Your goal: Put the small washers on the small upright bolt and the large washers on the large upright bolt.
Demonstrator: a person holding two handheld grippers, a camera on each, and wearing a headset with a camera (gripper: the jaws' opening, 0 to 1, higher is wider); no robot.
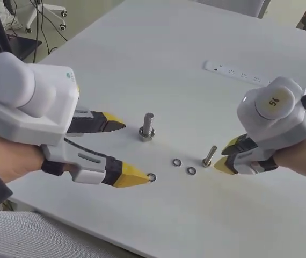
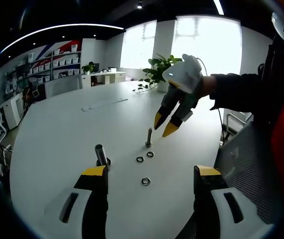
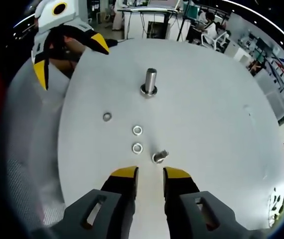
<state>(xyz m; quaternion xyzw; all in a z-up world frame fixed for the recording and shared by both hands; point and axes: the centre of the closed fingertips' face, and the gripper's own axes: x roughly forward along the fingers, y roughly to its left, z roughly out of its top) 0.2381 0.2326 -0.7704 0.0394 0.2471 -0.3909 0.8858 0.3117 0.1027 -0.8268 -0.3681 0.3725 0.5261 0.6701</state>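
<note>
On the white table (image 1: 158, 64), the large bolt (image 1: 147, 127) and the small bolt (image 1: 209, 156) stand upright, with three washers (image 1: 177, 162) lying flat near them. The left gripper (image 1: 131, 151) has its jaws wide apart, one tip beside a washer. The right gripper (image 1: 224, 157) has its jaws slightly apart, just beside the small bolt.

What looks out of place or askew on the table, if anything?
Nothing clearly stands out. The small bolt seems to lean in the head view, yet it stands straight in the left gripper view, so this is likely camera angle. Three loose washers lie flat nearby.
</note>
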